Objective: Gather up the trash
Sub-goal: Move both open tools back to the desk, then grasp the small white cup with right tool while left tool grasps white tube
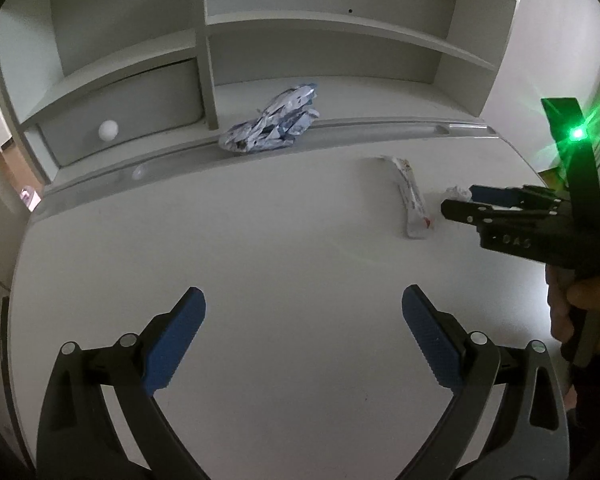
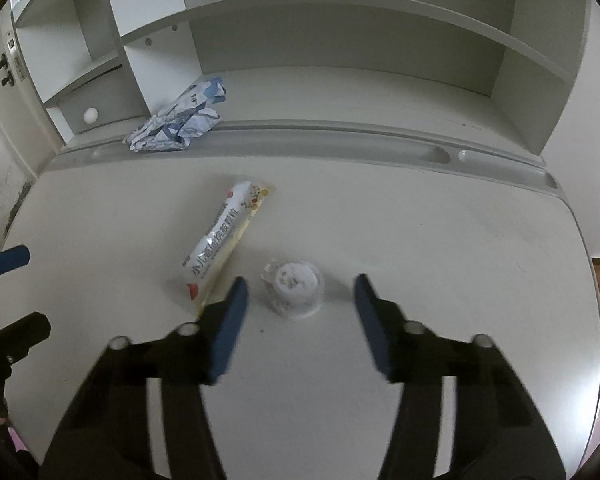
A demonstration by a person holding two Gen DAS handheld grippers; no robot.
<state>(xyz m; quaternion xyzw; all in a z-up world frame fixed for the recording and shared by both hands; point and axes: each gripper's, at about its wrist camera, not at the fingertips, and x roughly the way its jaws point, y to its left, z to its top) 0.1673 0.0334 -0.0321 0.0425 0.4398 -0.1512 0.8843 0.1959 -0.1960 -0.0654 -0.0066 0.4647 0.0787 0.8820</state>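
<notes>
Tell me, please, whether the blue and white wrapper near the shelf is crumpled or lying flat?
Crumpled. The blue and white wrapper is bunched into creased folds, sitting in a heap at the desk's back groove.

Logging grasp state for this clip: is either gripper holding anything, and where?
Nothing is held. Left gripper is open over bare desk; right gripper straddles the small cup without touching.

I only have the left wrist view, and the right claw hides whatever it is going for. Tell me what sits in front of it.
Observer: A small clear plastic cup sits on the desk, between the fingers of the right claw.
Operator: Say whether the pads touch it.
Observer: No. Both pads stand clear of the cup, with a gap on each side.
Operator: Report the long sachet too.
Observer: The sachet lies just left of the cup, apart from it. Its near end disappears behind the claw's left finger.
</notes>
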